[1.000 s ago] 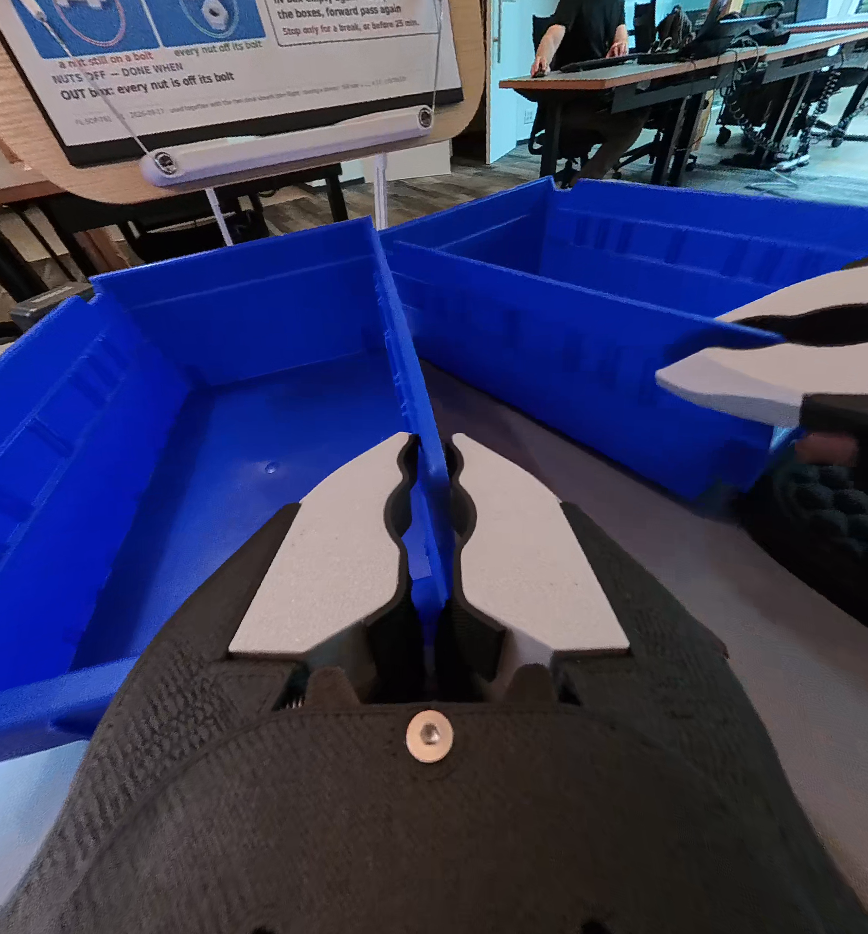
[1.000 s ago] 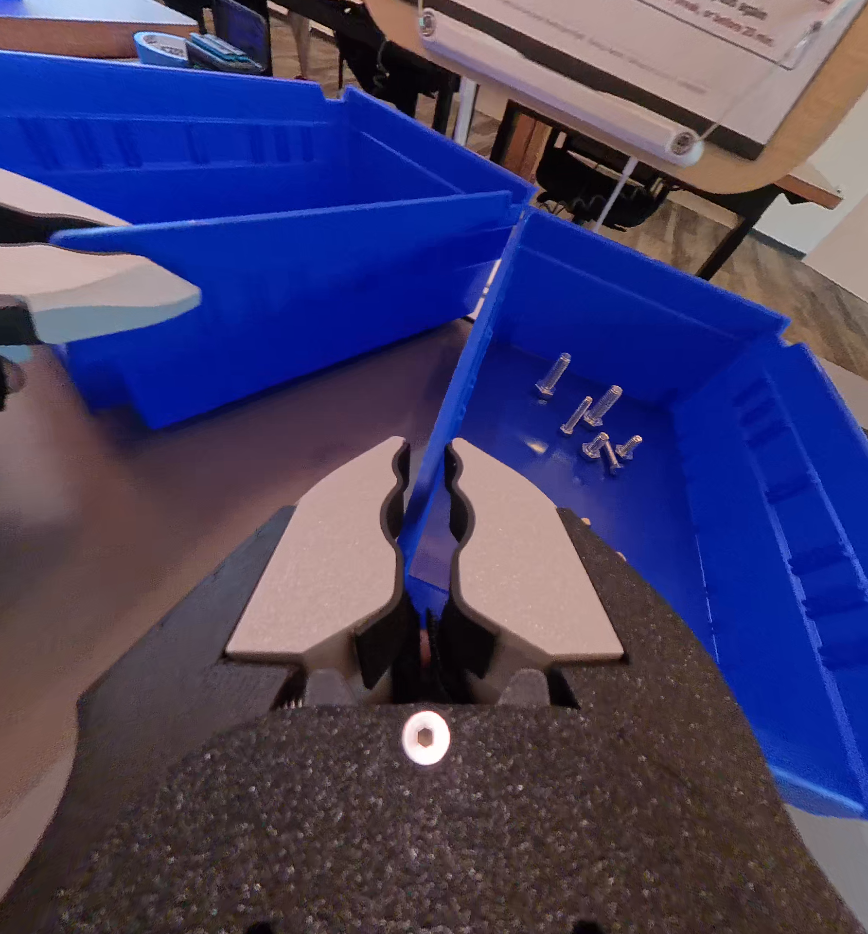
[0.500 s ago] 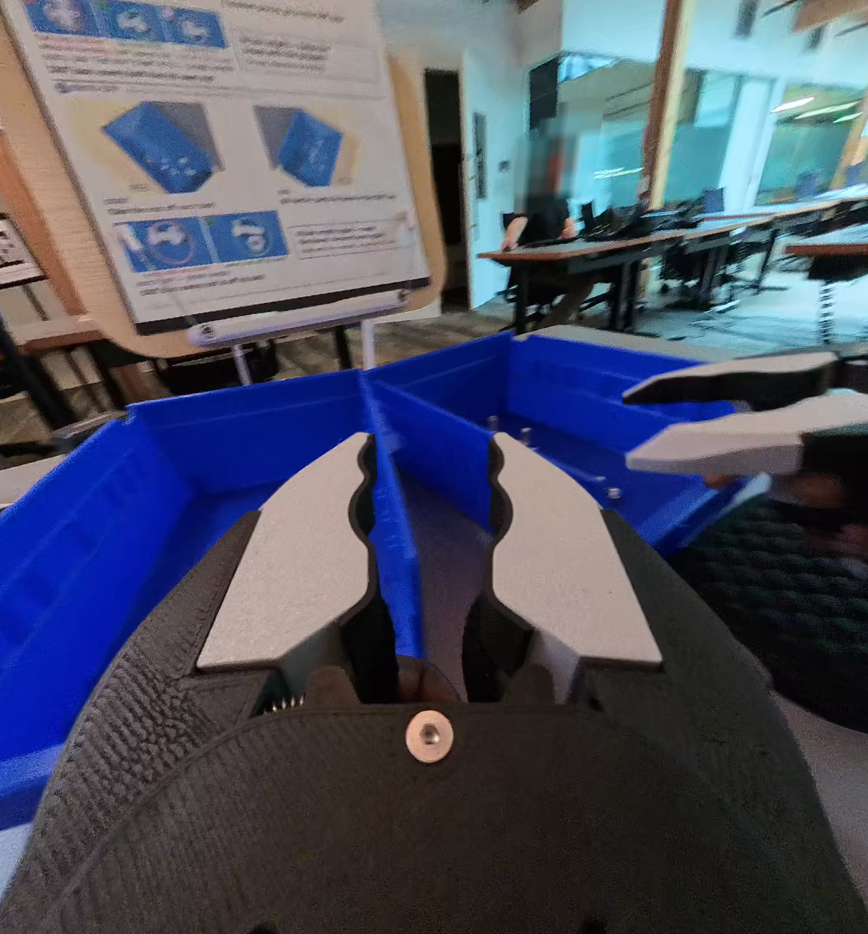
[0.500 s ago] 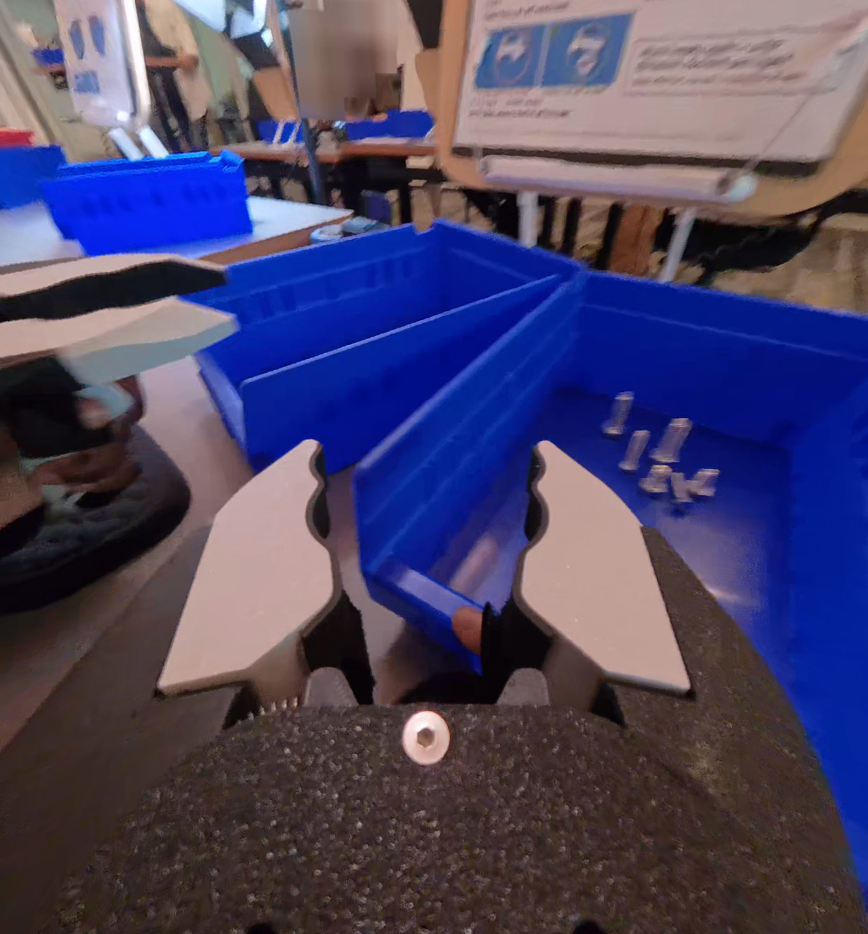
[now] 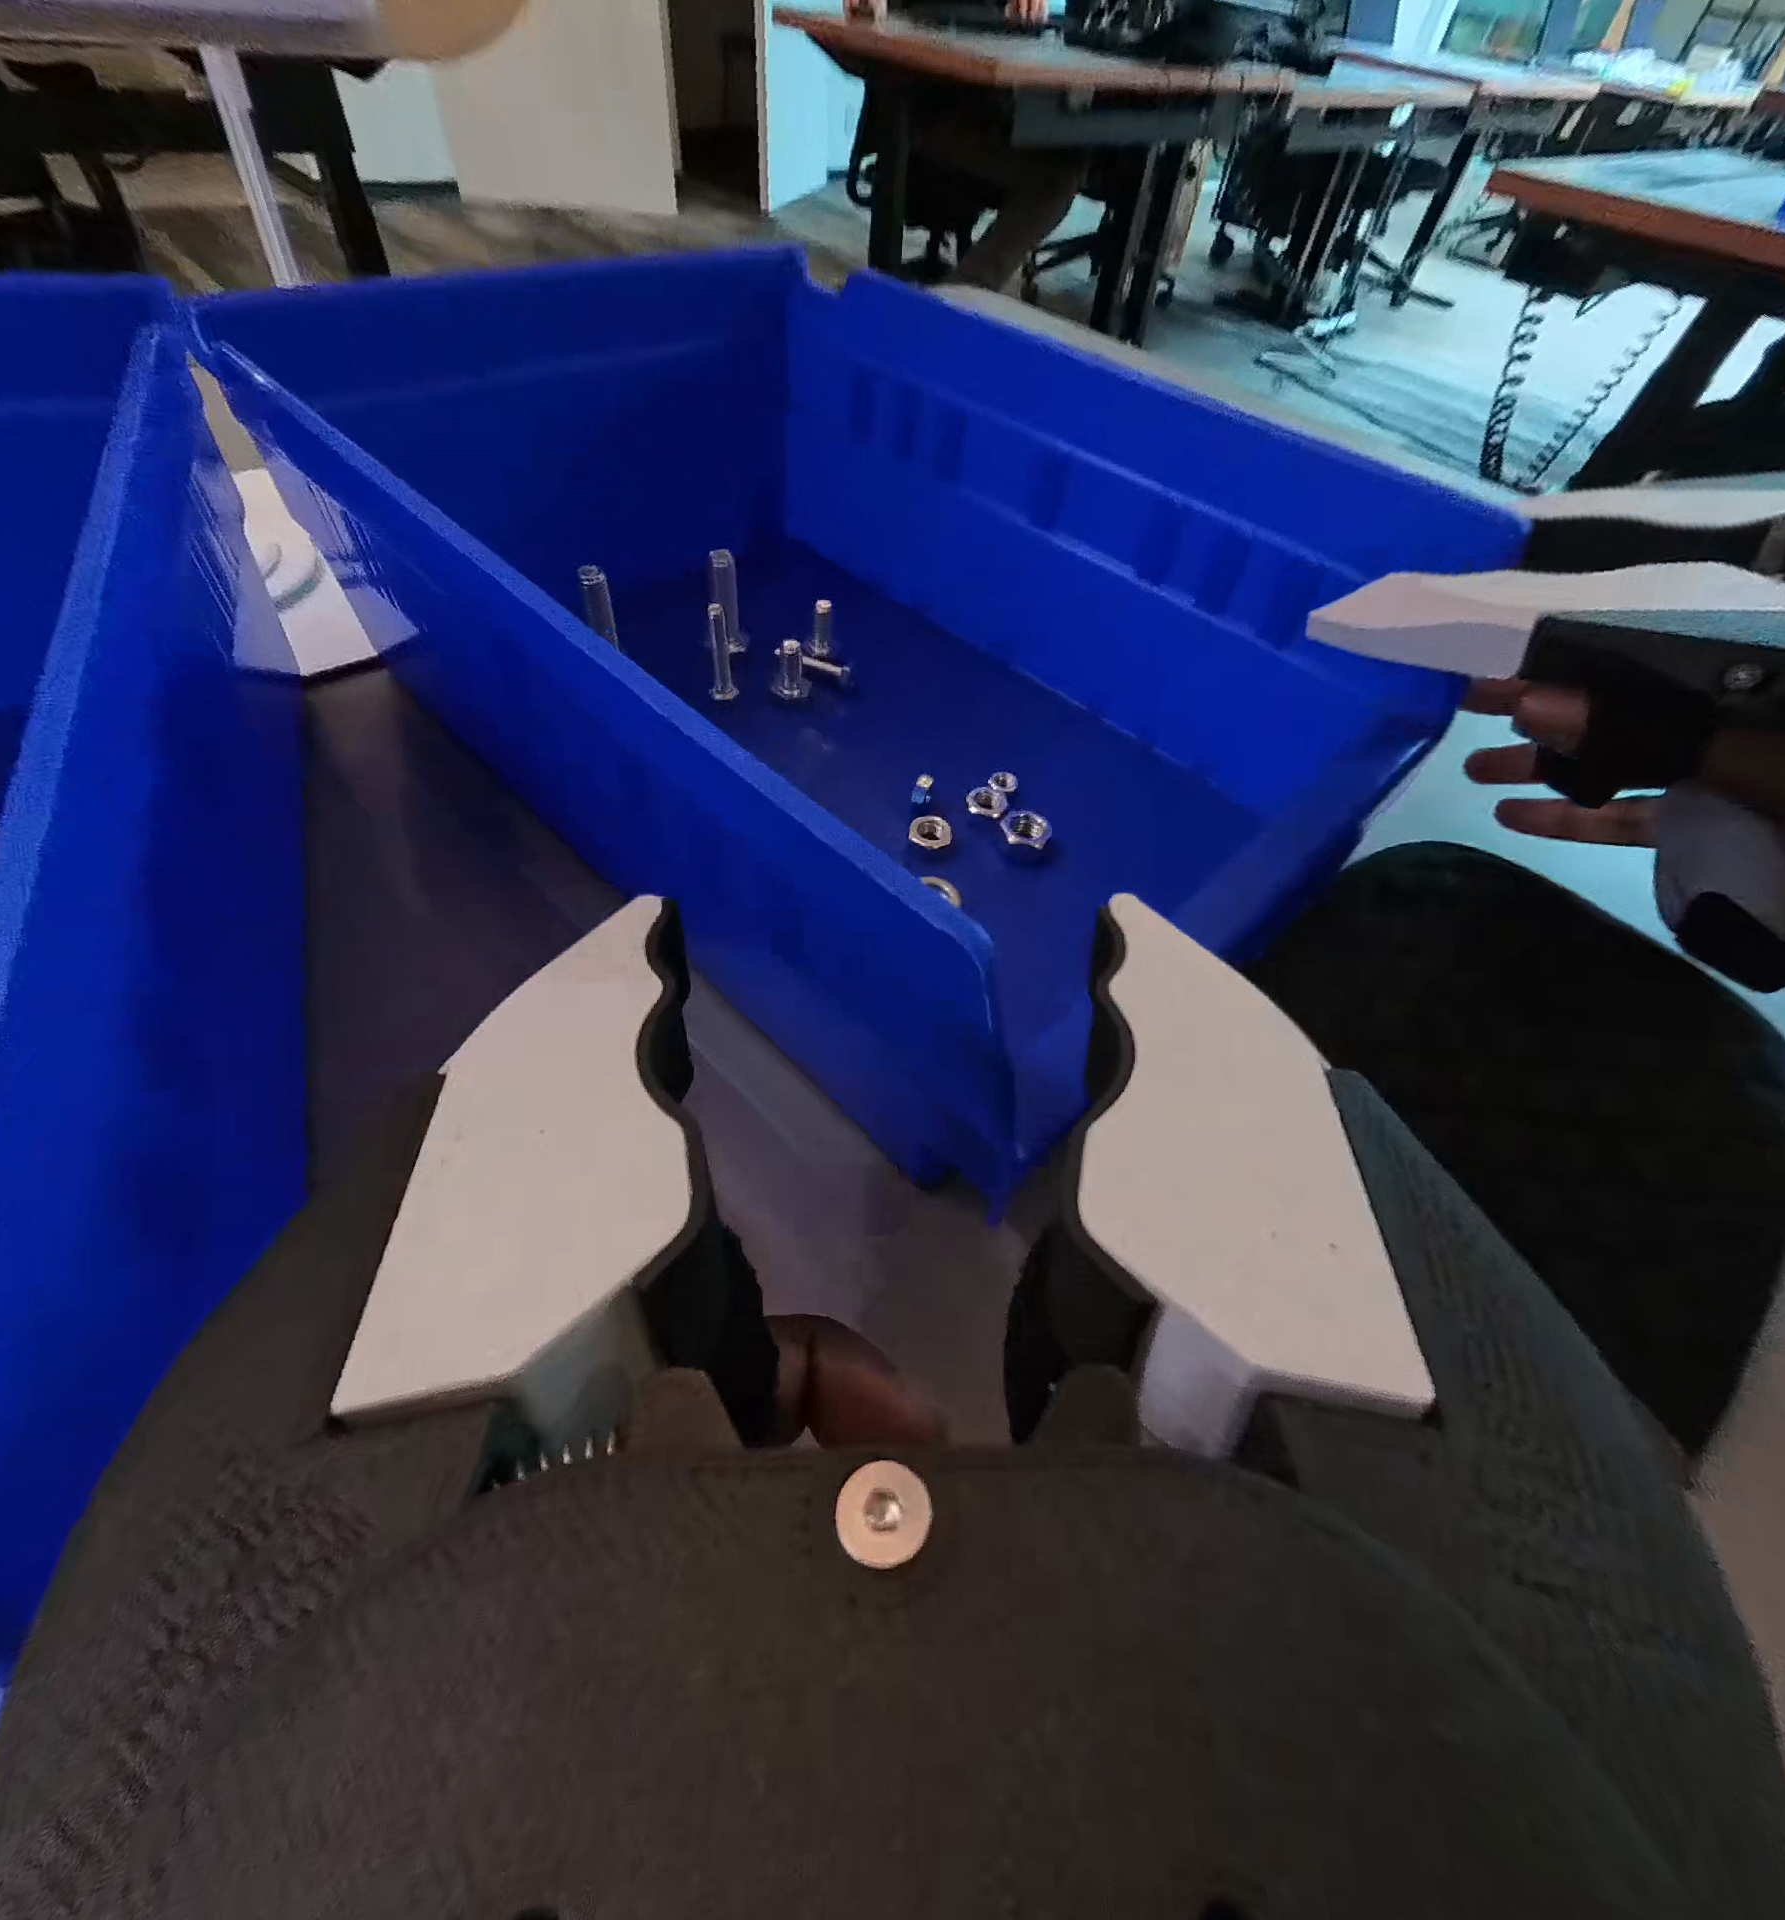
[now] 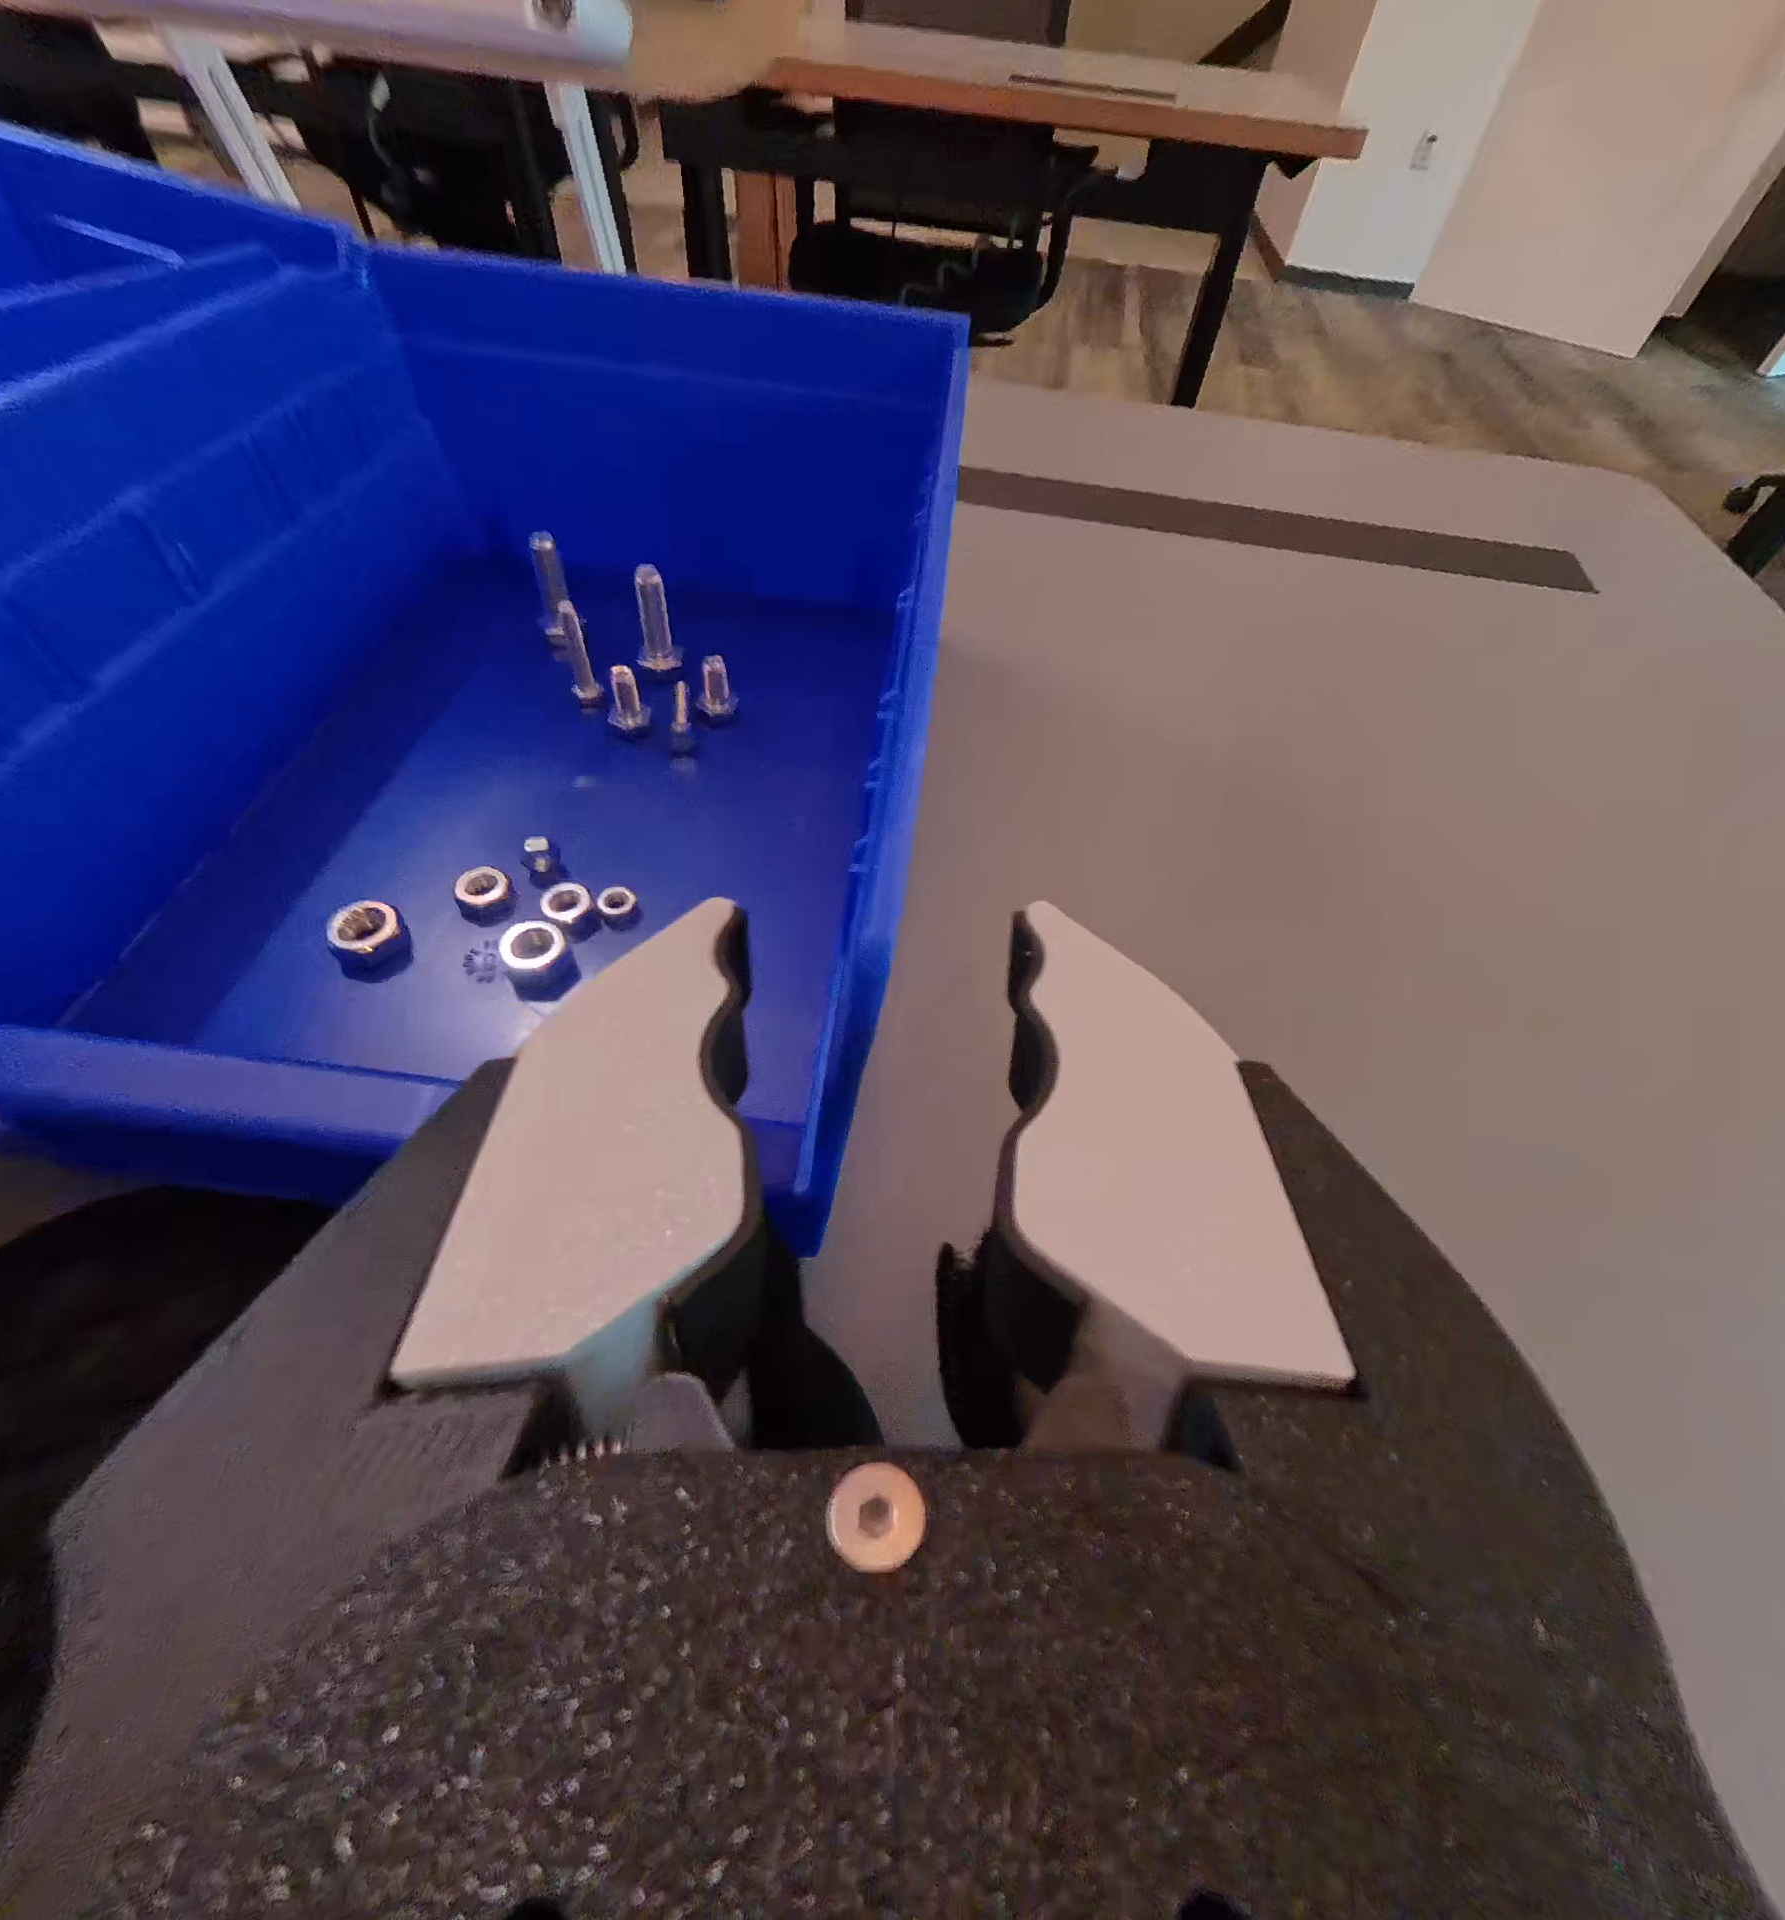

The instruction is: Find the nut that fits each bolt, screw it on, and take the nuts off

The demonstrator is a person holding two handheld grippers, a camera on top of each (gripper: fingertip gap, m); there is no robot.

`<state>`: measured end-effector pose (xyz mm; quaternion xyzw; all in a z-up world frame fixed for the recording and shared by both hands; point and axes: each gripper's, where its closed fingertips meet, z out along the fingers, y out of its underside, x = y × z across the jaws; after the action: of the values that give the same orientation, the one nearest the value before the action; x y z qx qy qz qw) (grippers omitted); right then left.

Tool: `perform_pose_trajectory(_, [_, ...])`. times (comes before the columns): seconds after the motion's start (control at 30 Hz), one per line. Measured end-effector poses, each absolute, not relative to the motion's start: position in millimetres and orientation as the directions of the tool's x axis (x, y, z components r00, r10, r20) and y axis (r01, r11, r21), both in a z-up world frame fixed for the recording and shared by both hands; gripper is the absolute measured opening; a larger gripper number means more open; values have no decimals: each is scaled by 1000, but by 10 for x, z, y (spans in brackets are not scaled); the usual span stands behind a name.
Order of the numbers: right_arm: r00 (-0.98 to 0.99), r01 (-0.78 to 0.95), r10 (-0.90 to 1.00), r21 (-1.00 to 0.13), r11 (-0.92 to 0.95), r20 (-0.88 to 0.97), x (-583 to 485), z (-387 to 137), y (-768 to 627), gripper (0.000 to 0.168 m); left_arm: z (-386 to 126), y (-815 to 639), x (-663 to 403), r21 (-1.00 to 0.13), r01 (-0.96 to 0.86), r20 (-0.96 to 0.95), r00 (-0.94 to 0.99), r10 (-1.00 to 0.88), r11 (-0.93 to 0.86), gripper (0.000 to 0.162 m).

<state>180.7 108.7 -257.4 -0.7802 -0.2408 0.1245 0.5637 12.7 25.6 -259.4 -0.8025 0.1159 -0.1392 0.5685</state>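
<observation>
The small silver hex nuts [image 6: 514, 920] lay loose in a cluster on the floor of the blue plastic bin [image 6: 659, 416], toward its near end, and the silver hex-head bolts [image 6: 628, 649] stood on their heads farther back, apart from the nuts. Your left gripper [image 5: 883, 935] had its grey fingers spread wide, straddling that bin's near corner without clamping it. Your right gripper [image 6: 872, 930] was also spread, empty, astride the bin's right wall above the grey tabletop [image 6: 1335, 779].
</observation>
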Motion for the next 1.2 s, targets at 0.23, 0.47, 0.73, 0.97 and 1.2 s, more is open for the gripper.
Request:
perform_pose_trajectory(0.23, [827, 417, 495, -882, -221, 268, 1729, -2679, 1100, 10, -2682, 401, 68, -926, -129, -12, 950, -313, -355, 52])
perform_pose_trajectory(0.47, [829, 474, 406, -869, -144, 385, 1695, -2432, 839, 9, -2577, 343, -126, -924, -223, -156, 962, -225, -312, 20])
perform_pose_trajectory(0.73, [819, 513, 341, -855, -79, 461, 1596, -1670, 443, 9, -1935, 56, -237, -951, -208, -150, 958, -246, -229, 20])
perform_pose_trajectory(0.97, [810, 491, 349, -870, 37, 472, 1113, -1131, 143, 10, -1249, -315, -700, -958, -243, -216, 961, -172, -153, 19])
perform_pose_trajectory(1.2, [746, 457, 494, -883, 106, 446, 271, -994, 60, 9, -1047, -705, -1418, -946, -256, -256, 966, -23, -200, 19])
